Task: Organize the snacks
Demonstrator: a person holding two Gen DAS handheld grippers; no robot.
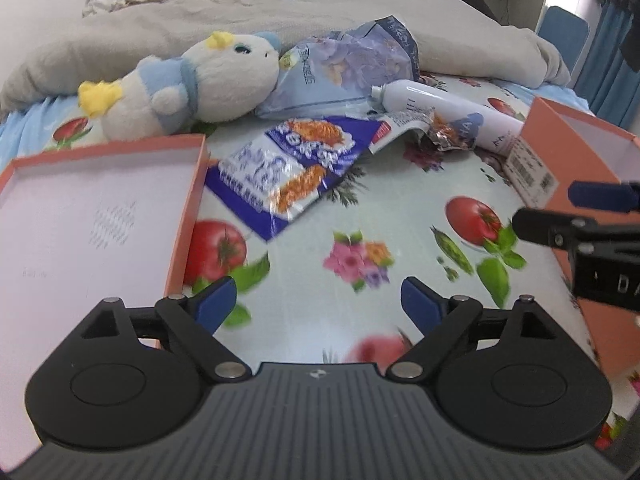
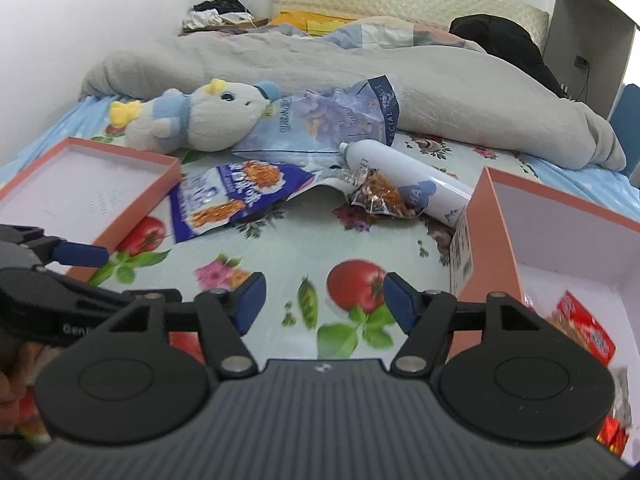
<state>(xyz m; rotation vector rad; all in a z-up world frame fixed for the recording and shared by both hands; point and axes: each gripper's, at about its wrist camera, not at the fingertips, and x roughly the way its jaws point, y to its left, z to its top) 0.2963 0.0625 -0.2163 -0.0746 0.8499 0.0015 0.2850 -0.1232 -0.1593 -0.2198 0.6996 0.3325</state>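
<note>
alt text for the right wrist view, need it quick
Open, empty right tongs hover over a fruit-print sheet. Ahead lie a blue snack bag, a white bottle and a plush toy, between two orange boxes.

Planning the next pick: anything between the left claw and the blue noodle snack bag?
Nothing visible. The left claw is open and empty over bare patterned sheet, with the blue snack bag lying flat ahead. The box lid sits just left of the bag, beside the path, not across it.
</note>
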